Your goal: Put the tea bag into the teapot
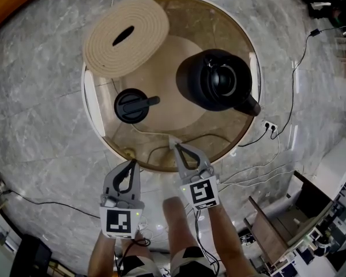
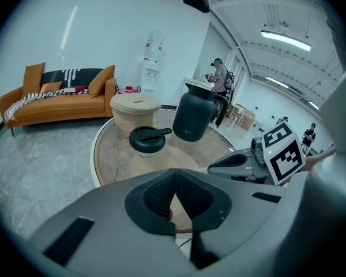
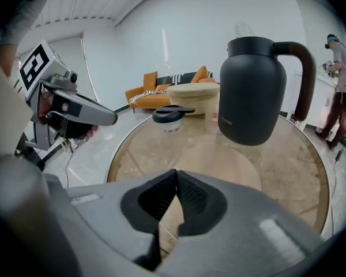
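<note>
Round glass table point(image 1: 222, 25) lies ahead of both jaw pairs. Woven basket point(image 1: 126, 36) sits far ahead, left of both. Black teapot point(image 1: 214, 81) is ahead-right of the right gripper point(image 1: 175, 146). Black lid point(image 1: 132, 104), apart from the teapot, is straight ahead of the left gripper point(image 1: 132, 164). Both jaw pairs are closed tip to tip with nothing pinched. Can't make out the tea bag.

Round table point(image 1: 236, 33) is viewed from steeply above by the head view. Both gripper views are aimed low across it from the near rim; teapot point(image 1: 216, 81) and lid point(image 1: 131, 104) are shared by all three.
</note>
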### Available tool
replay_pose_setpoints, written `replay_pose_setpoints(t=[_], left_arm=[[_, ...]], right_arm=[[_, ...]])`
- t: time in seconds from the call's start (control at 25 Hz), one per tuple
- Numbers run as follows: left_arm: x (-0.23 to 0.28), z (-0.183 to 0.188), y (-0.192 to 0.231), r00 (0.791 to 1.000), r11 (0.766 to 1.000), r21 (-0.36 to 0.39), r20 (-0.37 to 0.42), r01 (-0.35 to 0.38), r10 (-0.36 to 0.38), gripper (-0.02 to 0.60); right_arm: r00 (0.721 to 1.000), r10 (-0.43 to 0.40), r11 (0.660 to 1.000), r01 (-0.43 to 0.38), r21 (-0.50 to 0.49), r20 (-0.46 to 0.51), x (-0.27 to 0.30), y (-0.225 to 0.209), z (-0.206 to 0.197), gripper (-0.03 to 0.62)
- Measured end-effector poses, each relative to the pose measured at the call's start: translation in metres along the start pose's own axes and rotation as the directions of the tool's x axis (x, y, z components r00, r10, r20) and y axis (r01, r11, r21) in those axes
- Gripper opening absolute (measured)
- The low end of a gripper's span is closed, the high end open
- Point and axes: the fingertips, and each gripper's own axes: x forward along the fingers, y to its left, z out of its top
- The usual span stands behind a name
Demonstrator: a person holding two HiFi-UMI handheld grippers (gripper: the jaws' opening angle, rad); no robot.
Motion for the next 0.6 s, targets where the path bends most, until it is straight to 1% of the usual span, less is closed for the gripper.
replay_pose_setpoints(t=[0.12, 0.28, 0.4, 0.48, 0.6], left_arm=[[-0.001, 0.005, 0.000, 1.000, 1.000, 0.000, 0.002, 0.001, -0.001, 0.017], [-0.007, 0.020, -0.003, 1.000, 1.000, 0.023, 0.022, -0.002, 0.001, 0.017], [-0.014, 0.032, -0.007, 0.999, 0.999, 0.037, 0.033, 0.000, -0.001, 0.017], [-0.018, 0.042, -0.010, 0.999, 0.997, 0.075, 0.046, 0.008, -0.012, 0.017], [-0.029, 0.063, -0.019, 0.998, 0.997, 0.074, 0.058, 0.006, -0.011, 0.017]], right_arm=[[1.000, 0.000, 1.000, 0.000, 0.004, 0.004, -0.002, 0.000, 0.005, 0.002], [1.000, -0.006, 1.000, 0.006, -0.003, 0.022, -0.013, 0.000, 0.019, 0.002], [0.999, -0.014, 1.000, 0.014, -0.002, 0.030, -0.027, -0.002, 0.035, 0.002], [0.999, -0.022, 1.000, 0.022, -0.003, 0.044, -0.037, -0.004, 0.047, 0.002], [0.997, -0.036, 0.999, 0.037, -0.006, 0.074, -0.056, -0.006, 0.068, 0.002]])
